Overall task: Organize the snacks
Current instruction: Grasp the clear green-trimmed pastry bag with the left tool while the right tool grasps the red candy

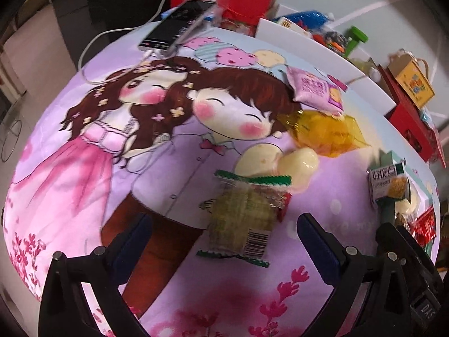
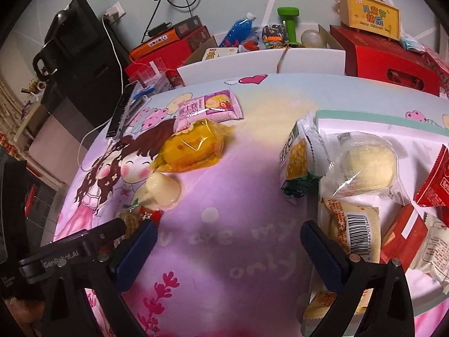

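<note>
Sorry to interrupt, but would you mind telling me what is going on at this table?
A person is sorting snacks on a cartoon-print purple cloth with two handheld grippers. The left gripper, open, hovers over a green-edged clear packet with a barcode. The right gripper, also open, holds nothing beside a white tray already filled with wrapped snacks. A pink snack packet, a yellow wrapped cake and a pale jelly cup lie loose on the cloth.

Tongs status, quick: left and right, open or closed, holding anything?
Left tongs: open, empty, straddling the green-edged clear snack packet on the cartoon-print cloth.
Right tongs: open, empty, over the cloth.
</note>
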`<state>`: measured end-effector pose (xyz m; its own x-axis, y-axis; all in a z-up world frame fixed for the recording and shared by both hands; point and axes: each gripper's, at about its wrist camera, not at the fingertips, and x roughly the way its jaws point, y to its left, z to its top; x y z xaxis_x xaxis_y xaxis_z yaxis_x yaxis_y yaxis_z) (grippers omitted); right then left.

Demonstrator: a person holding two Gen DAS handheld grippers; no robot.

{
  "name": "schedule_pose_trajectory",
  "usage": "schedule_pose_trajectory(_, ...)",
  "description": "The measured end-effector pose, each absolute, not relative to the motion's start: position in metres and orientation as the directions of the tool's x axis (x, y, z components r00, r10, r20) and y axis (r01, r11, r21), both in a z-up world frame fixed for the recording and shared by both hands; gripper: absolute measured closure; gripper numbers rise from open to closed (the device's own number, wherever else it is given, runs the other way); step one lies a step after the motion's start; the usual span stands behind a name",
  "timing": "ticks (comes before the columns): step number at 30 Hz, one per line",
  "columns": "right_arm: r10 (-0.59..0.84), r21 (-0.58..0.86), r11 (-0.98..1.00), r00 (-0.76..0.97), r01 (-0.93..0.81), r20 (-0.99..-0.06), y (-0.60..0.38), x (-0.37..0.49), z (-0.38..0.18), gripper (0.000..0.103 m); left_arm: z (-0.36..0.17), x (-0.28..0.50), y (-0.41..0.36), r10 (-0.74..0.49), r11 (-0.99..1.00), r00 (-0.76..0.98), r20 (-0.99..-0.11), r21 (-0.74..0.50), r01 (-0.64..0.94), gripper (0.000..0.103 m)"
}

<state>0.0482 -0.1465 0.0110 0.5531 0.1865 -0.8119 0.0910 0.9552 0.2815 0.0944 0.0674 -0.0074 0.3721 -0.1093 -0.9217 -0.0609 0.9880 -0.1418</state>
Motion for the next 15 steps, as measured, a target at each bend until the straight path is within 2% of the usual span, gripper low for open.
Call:
schedule_pose_trajectory(3,0.181,0.274,0.958,0.554,0.089,-0.812,-0.146,0.049,0.011,0.0,-0.014,0.096,0.065,-0.126,0.987,0.349,-0.928,-0.152,-0.048,0.018)
schedule_pose_trajectory(8,0.184,0.275,0.958,0.556,0.084,-0.81,-0.143,0.049,0.01,0.0,-0.019,0.098,0.069,-0.142,0.984,0.338,-0.93,-0.171,-0.057,0.036)
schedule_pose_trajectory(10,0.185,0.272,0.959,0.557,0.076,-0.809,-0.141,0.05,0.01,0.0,-0.018,0.099,0.072,-0.152,0.981,0.342,-0.928,-0.184,-0.063,0.046)
schedule_pose_trajectory(15,0.192,0.266,0.962,0.553,0.056,-0.811,-0.13,0.053,0.007,0.001,-0.017,0.099,0.08,-0.149,0.98,0.347,-0.926,-0.185,-0.072,0.051)
